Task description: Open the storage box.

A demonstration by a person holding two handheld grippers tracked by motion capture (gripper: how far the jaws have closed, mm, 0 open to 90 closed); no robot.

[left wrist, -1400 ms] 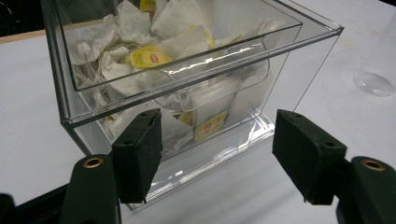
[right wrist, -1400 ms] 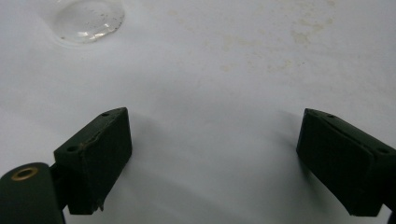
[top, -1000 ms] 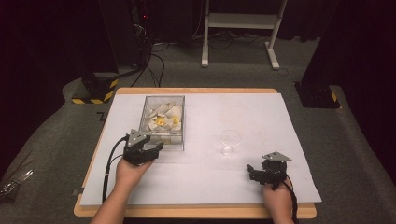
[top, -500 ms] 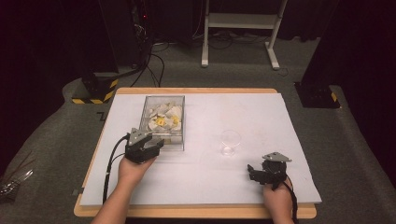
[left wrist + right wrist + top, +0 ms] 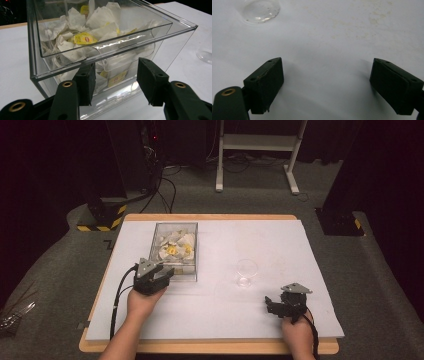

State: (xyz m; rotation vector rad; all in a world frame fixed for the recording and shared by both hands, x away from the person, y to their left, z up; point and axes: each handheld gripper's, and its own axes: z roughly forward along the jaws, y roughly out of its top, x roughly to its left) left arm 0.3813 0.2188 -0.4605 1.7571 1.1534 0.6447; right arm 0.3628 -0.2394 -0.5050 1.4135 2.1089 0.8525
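White table [image 5: 300, 240]. Clear box [image 5: 176, 251] of tea bags [image 5: 175, 249] stands left of centre. Left gripper [image 5: 161, 273] sits at the box's near edge; jaws have just been closing, part-open, near wall in front of them, pads not seen pressing it. Right gripper [image 5: 270, 304] near right, jaws wide, nothing between them. Glass [image 5: 246, 271] just beyond it.

The clear box [image 5: 112, 50] hides whether the left claw [image 5: 115, 82] touches its wall.
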